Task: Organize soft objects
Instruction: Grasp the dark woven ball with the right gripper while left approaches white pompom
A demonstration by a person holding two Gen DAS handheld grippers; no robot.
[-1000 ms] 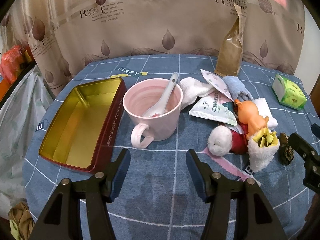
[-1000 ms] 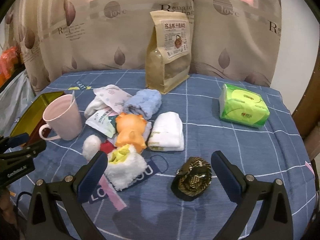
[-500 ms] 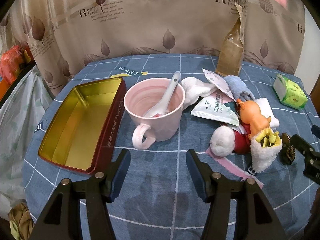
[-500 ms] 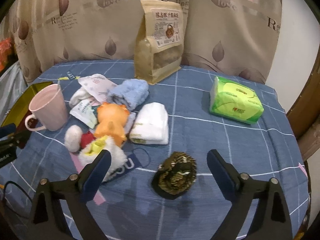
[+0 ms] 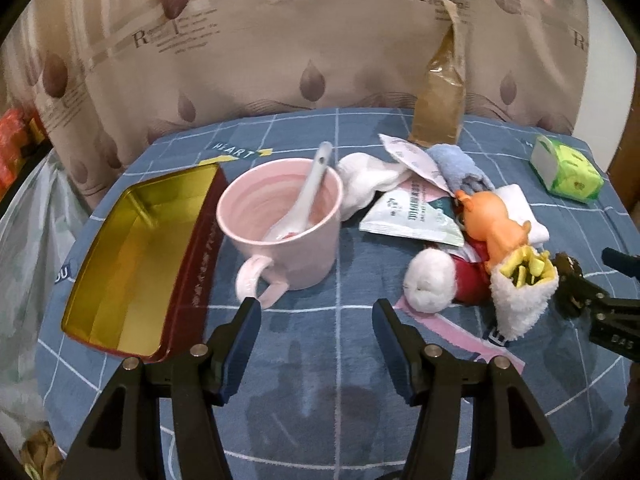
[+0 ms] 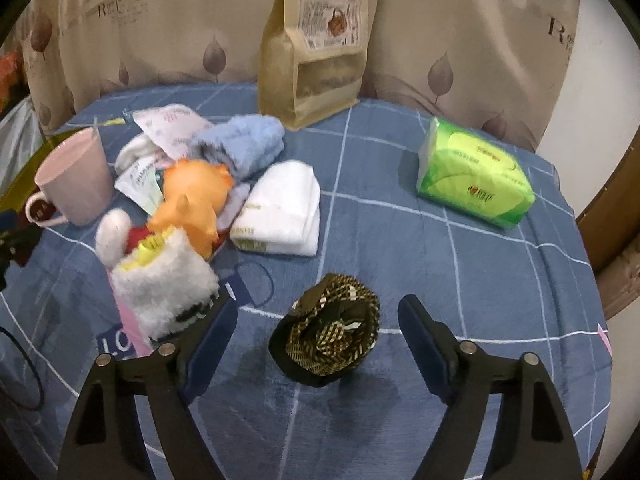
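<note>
A heap of soft things lies mid-table: an orange toy (image 6: 192, 200), a white fluffy pouch with yellow inside (image 6: 164, 284), a blue towel (image 6: 240, 146), a folded white towel (image 6: 284, 212) and a white sock (image 5: 368, 186). A dark woven scrunchie (image 6: 332, 330) lies between the fingers of my open right gripper (image 6: 316, 320), which hovers low over it. My left gripper (image 5: 316, 316) is open and empty, just in front of a pink mug (image 5: 280, 220) with a spoon. An open gold tin (image 5: 136, 264) lies left of the mug.
A brown snack bag (image 6: 316, 40) stands at the back by the curtain. A green tissue pack (image 6: 472, 176) lies at the right. Flat sachets (image 5: 412, 216) lie among the soft things. The table edge drops off at left, with plastic bags beside it.
My right gripper has moved forward and right, so the scrunchie now sits between its fingers. My left gripper has edged closer to the mug. No object has moved.
</note>
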